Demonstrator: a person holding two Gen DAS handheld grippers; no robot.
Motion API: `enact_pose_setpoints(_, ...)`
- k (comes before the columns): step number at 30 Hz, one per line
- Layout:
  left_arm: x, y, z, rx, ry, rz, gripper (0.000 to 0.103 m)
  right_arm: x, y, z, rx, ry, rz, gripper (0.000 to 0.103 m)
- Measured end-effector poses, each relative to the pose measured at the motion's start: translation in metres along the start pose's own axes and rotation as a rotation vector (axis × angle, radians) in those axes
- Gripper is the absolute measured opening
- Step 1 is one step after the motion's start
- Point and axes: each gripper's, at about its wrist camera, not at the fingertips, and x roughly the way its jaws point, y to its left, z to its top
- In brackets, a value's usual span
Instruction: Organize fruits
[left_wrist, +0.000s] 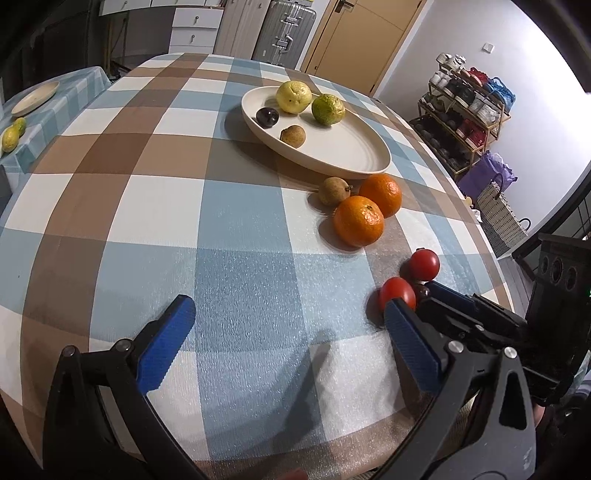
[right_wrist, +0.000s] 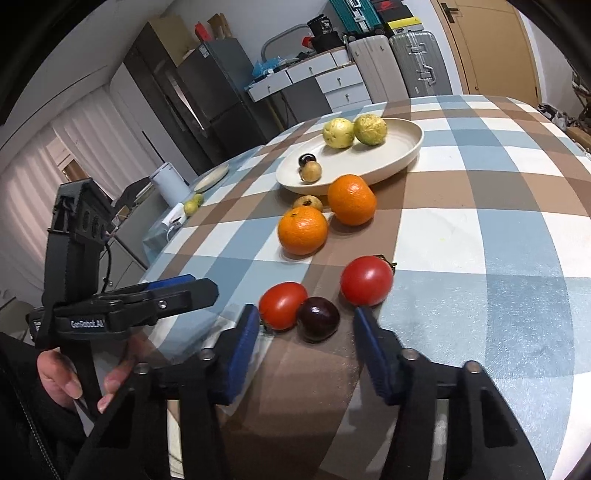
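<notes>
A cream plate (left_wrist: 354, 155) (right_wrist: 402, 155) on the checked table holds a yellow guava (left_wrist: 293, 96), a green guava (left_wrist: 328, 109), a dark plum (left_wrist: 267, 117) and a small brown fruit (left_wrist: 292, 136). In front of it lie a brown fruit (left_wrist: 334, 190), two oranges (left_wrist: 358, 220) (right_wrist: 303, 229) and two tomatoes (left_wrist: 424, 264) (right_wrist: 366, 280). A dark plum (right_wrist: 318, 318) lies between the tomatoes. My right gripper (right_wrist: 306, 345) is open, its fingers either side of this plum, just short of it. My left gripper (left_wrist: 288, 332) is open and empty above bare cloth.
The right gripper's body (left_wrist: 480, 325) lies at the right of the left wrist view. The left gripper (right_wrist: 147, 299) and a hand show at the left of the right wrist view. A side table (left_wrist: 55, 99) holds a plate and fruits. Suitcases and drawers stand behind.
</notes>
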Motion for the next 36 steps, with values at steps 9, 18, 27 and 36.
enact_pose_setpoints(9,0.001,0.003,0.013,-0.015,-0.012,0.011,0.102,-0.003,-0.006,-0.002,-0.012,-0.009,0.018,0.025)
enact_pose_setpoints(18,0.012,-0.005,0.050,-0.038,-0.008,-0.061,0.102,-0.020,-0.011,-0.004,-0.006,-0.067,0.049,0.025)
enact_pose_setpoints(27,0.043,-0.013,0.094,-0.105,0.067,-0.148,0.101,-0.036,-0.027,0.008,0.016,-0.114,0.049,0.025)
enact_pose_setpoints(36,0.069,-0.019,0.115,-0.116,0.142,-0.163,0.080,-0.047,-0.044,0.022,0.029,-0.146,0.037,0.025)
